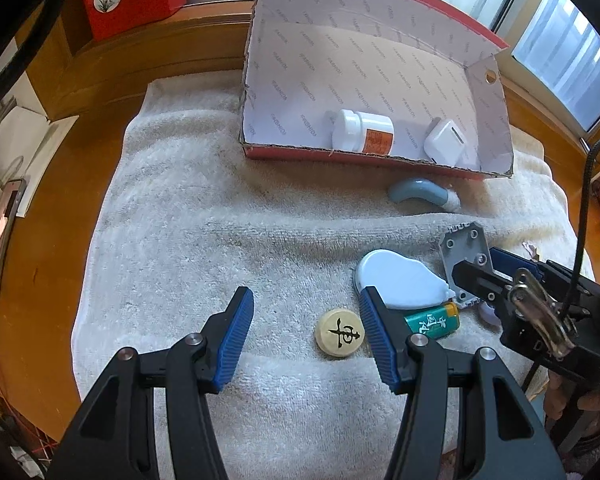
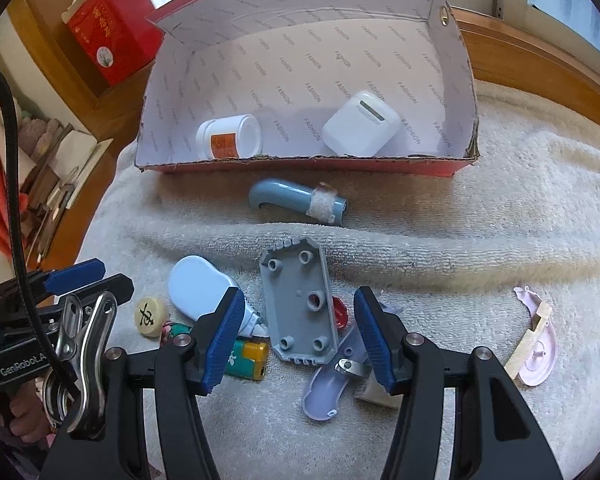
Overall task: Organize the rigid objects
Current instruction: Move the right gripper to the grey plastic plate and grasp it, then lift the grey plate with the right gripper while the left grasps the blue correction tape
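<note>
Several small items lie on a white towel (image 1: 180, 220) in front of a red cardboard box (image 2: 300, 162). My left gripper (image 1: 306, 300) is open just above the towel, with a round wooden chess piece (image 1: 339, 333) between its fingers, close to the right finger and not pressed. A green battery (image 1: 432, 322) and a light blue oval dispenser (image 1: 400, 280) lie just to its right. My right gripper (image 2: 299, 296) is open over a grey plastic plate (image 2: 300, 300), its pads clear of the plate's sides. Inside the box are a white bottle (image 2: 228, 138) and a white case (image 2: 360, 124).
A blue-grey curved tube (image 2: 296, 200) lies before the box. Near the right gripper are a red piece (image 2: 340, 312), a lilac curved shell (image 2: 328, 388) and, farther right, a pink part with a cream block (image 2: 536, 344). A red tin (image 2: 108, 36) stands on the wooden ledge.
</note>
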`<state>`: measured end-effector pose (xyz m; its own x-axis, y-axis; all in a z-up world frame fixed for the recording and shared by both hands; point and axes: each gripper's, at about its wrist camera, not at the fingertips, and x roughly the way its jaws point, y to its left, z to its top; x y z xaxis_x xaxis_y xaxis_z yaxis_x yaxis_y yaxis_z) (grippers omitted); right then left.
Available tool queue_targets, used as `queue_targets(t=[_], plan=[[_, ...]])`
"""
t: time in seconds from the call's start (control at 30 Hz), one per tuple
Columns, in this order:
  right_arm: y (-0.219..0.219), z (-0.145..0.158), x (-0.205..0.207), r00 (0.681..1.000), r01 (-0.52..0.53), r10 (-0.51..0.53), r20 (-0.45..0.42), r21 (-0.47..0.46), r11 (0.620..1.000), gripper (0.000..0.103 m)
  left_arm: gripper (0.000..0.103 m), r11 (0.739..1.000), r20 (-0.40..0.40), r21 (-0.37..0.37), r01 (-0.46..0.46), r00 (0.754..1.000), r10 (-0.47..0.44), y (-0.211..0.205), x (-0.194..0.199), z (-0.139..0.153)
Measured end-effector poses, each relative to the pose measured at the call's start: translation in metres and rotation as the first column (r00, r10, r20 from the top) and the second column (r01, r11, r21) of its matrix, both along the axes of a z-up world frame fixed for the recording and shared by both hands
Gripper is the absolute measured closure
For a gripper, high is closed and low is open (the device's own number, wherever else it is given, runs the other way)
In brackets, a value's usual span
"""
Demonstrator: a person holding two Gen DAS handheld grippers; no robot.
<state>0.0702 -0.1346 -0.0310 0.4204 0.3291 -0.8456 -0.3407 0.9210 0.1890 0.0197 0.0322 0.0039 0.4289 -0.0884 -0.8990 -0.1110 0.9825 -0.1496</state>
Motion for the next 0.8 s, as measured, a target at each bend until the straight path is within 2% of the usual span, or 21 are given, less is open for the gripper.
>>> queue_targets(t=[0.2,0.27,0.3,0.37,0.47,0.6,0.67,0.8], plan=[[0.015,-0.006,0.001,0.999,-0.02,0.022,0.027,-0.068,0.998,0.045,0.048,1.0,-0.005,-0.002,0.012,1.0,-0.012,-0.004,-0.001,-0.002],[0.013,-0.01,0.002,1.0,-0.01,0.011,0.016,-0.053,0.999,0.046,0.048,1.0,-0.007,-0.001,0.018,1.0,-0.018,-0.005,-0.002,-0.003],[0.01,-0.011,0.004,1.0,-0.001,0.001,0.003,-0.023,1.0,0.048,0.048,1.0,-0.007,-0.001,0.02,1.0,-0.02,-0.006,-0.002,-0.003],[0.005,-0.012,0.006,1.0,0.021,-0.021,-0.008,0.003,1.0,0.067,0.048,1.0,-0.007,-0.003,0.025,1.0,-0.025,-0.007,-0.003,-0.003],[-0.003,-0.011,0.007,0.999,0.037,-0.037,-0.008,0.018,0.999,0.082,0.048,0.999,-0.009,-0.007,0.032,0.999,-0.032,-0.008,-0.004,-0.004],[-0.013,-0.006,0.005,0.999,0.049,-0.048,-0.015,0.059,0.997,0.085,0.048,0.999,-0.007,-0.012,0.048,0.999,-0.049,-0.013,-0.002,-0.004],[-0.02,-0.001,0.003,0.999,0.05,-0.049,-0.012,0.09,0.995,0.093,0.048,0.998,-0.004,-0.016,0.062,0.998,-0.062,-0.017,0.0,-0.003],[-0.037,0.007,-0.001,0.997,0.074,-0.074,-0.004,0.116,0.99,0.094,0.048,0.994,0.001,-0.028,0.107,0.994,-0.107,-0.03,0.005,-0.002]])
